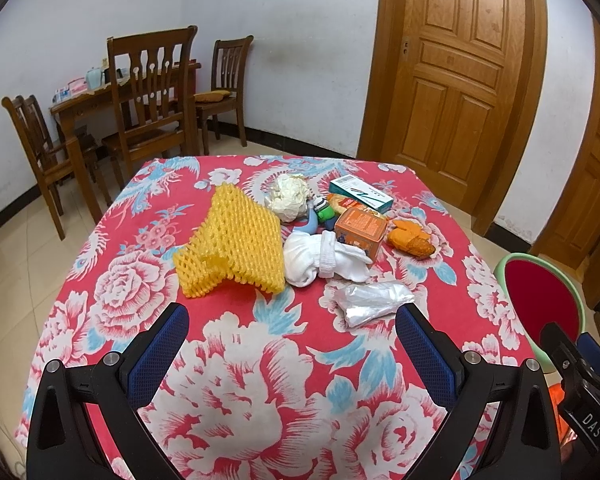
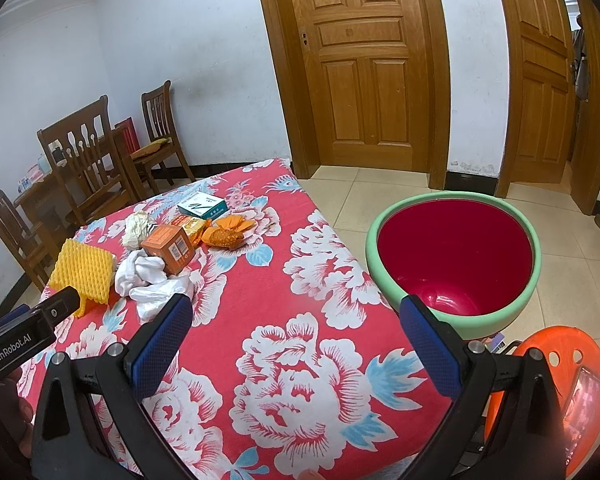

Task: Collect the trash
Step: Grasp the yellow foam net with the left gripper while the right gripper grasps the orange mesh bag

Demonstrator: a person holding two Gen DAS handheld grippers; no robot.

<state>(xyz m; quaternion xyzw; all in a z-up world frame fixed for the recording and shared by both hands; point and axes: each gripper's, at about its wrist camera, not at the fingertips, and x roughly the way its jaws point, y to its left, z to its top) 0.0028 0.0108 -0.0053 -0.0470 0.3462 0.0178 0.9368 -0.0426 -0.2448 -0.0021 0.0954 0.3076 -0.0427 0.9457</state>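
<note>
Trash point(image 1: 320, 232) mid-table, bin point(image 2: 456, 312) beside edge

Yellow foam net point(image 1: 230, 240) spongy, meshed; tabletop point(image 1: 260, 360) under matt floral cloth; bin point(image 2: 456, 256) glossy plastic; door point(image 1: 452, 60) varnished wood.

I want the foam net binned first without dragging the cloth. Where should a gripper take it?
Judging by its pose, grip the yellow foam net at its raised near-left fold, coming from the left gripper side; its right edge lies against the white cloth.
</note>
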